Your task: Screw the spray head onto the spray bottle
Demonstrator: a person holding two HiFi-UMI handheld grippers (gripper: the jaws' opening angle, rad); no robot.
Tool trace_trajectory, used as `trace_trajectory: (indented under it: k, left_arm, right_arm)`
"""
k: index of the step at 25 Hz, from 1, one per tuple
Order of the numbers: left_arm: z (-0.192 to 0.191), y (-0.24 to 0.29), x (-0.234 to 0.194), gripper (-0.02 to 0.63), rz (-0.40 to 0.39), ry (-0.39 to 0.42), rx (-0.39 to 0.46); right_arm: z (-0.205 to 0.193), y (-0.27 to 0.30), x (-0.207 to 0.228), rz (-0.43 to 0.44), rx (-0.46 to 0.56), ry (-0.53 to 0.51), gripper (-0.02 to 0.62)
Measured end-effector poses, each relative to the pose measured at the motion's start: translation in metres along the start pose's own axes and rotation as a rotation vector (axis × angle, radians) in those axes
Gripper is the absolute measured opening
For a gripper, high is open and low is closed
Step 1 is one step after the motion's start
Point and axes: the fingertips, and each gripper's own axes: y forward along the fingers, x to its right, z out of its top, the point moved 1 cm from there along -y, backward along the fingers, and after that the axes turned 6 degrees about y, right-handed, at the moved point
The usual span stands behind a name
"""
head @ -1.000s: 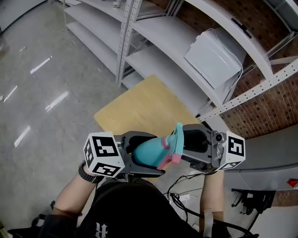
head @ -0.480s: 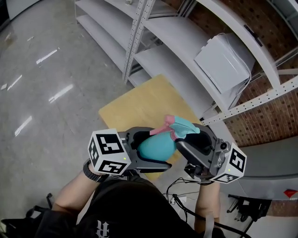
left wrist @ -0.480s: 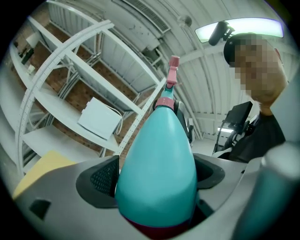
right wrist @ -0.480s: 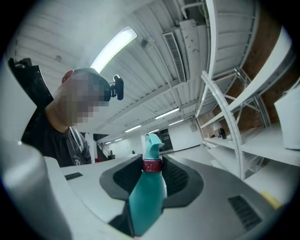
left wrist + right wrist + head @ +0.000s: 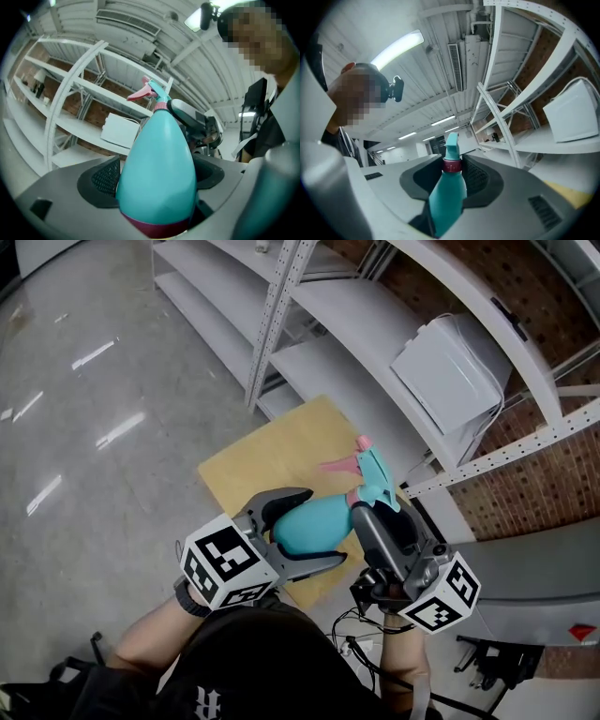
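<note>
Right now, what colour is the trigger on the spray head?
Pink. The trigger shows best in the left gripper view.

Bottle in left gripper, head in right gripper (over board).

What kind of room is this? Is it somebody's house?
Probably a storeroom or workshop, not a house: tall white metal shelving racks stand before a red brick wall, the grey polished floor shines, and long strip lights line the ceiling.
</note>
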Motion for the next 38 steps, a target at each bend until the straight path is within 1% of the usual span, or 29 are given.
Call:
trace_trajectory:
  k: [3, 4, 5, 6, 8, 10, 13, 15, 16, 18, 20, 21, 22, 23, 24, 25, 27, 29, 31, 33, 34, 35, 36, 37, 38]
  left_arm:
    - [-0.002, 0.002, -0.012, 0.448, 0.169, 0.125, -0.054]
    - [-0.003, 0.002, -0.014, 0.448, 0.211, 0.154, -0.063]
    - [-0.003, 0.002, -0.015, 0.448, 0.238, 0.169, -0.063]
    - [-0.003, 0.002, -0.015, 0.448, 0.248, 0.171, -0.057]
    - [-0.002, 0.001, -0.016, 0.448, 0.245, 0.169, -0.042]
    - [-0.001, 0.000, -0.016, 0.448, 0.236, 0.181, -0.033]
    - [0.001, -0.002, -0.013, 0.448, 0.193, 0.171, -0.014]
    - [0.004, -0.004, -0.009, 0.448, 0.146, 0.152, 0.002]
    - [0.006, -0.005, -0.007, 0.448, 0.121, 0.142, 0.012]
    - [0.011, -0.009, -0.002, 0.448, 0.058, 0.113, 0.038]
    - [0.015, -0.013, 0.005, 0.448, -0.029, 0.072, 0.073]
    - [0.018, -0.016, 0.009, 0.448, -0.079, 0.053, 0.091]
    - [0.022, -0.019, 0.014, 0.448, -0.131, 0.036, 0.109]
    - [0.025, -0.022, 0.019, 0.448, -0.184, 0.021, 0.126]
    - [0.028, -0.024, 0.025, 0.448, -0.234, 0.008, 0.140]
    - [0.030, -0.025, 0.031, 0.448, -0.280, -0.002, 0.150]
    - [0.033, -0.025, 0.042, 0.448, -0.359, -0.012, 0.159]
    - [0.032, -0.022, 0.053, 0.448, -0.424, -0.011, 0.149]
    - [0.029, -0.017, 0.060, 0.448, -0.465, -0.016, 0.128]
    - [0.024, -0.013, 0.061, 0.449, -0.476, -0.027, 0.106]
    - [0.022, -0.012, 0.060, 0.449, -0.472, -0.035, 0.099]
    - [0.020, -0.012, 0.058, 0.449, -0.466, -0.043, 0.094]
    - [0.019, -0.012, 0.055, 0.449, -0.457, -0.052, 0.092]
    - [0.019, -0.013, 0.053, 0.448, -0.446, -0.058, 0.091]
    - [0.018, -0.013, 0.050, 0.448, -0.432, -0.062, 0.088]
  right_arm:
    - [-0.003, 0.001, 0.009, -0.128, 0.003, -0.003, 0.130]
    - [-0.004, 0.001, 0.011, -0.157, 0.012, -0.001, 0.130]
    - [-0.004, 0.001, 0.012, -0.177, 0.023, 0.002, 0.130]
    - [-0.005, 0.001, 0.012, -0.188, 0.033, 0.005, 0.130]
    - [-0.004, 0.002, 0.010, -0.198, 0.043, 0.001, 0.130]
    - [-0.005, 0.002, 0.008, -0.198, 0.027, -0.024, 0.130]
    - [-0.007, -0.003, -0.001, -0.156, -0.022, -0.065, 0.130]
    - [-0.004, -0.009, -0.007, -0.096, -0.053, -0.071, 0.132]
    - [-0.001, -0.012, -0.008, -0.051, -0.068, -0.055, 0.132]
    - [0.007, -0.022, -0.010, 0.063, -0.078, 0.015, 0.132]
    - [0.022, -0.039, -0.001, 0.158, -0.025, 0.090, 0.133]
    - [0.031, -0.048, 0.008, 0.197, 0.018, 0.129, 0.154]
    - [0.039, -0.053, 0.019, 0.242, 0.057, 0.172, 0.192]
    - [0.047, -0.055, 0.027, 0.300, 0.084, 0.211, 0.237]
    - [0.052, -0.052, 0.030, 0.366, 0.094, 0.236, 0.265]
    - [0.055, -0.046, 0.028, 0.437, 0.084, 0.244, 0.287]
    - [0.052, -0.031, 0.008, 0.584, 0.013, 0.217, 0.309]
    - [0.043, -0.019, -0.018, 0.720, -0.081, 0.153, 0.314]
    - [0.036, -0.014, -0.038, 0.820, -0.150, 0.091, 0.314]
    - [0.032, -0.011, -0.052, 0.870, -0.201, 0.035, 0.313]
    - [0.030, -0.010, -0.056, 0.874, -0.226, 0.004, 0.310]
    - [0.027, -0.010, -0.059, 0.864, -0.249, -0.029, 0.289]
    - [0.025, -0.009, -0.060, 0.841, -0.267, -0.062, 0.233]
    - [0.023, -0.008, -0.060, 0.811, -0.281, -0.095, 0.157]
    - [0.022, -0.006, -0.060, 0.779, -0.295, -0.129, 0.134]
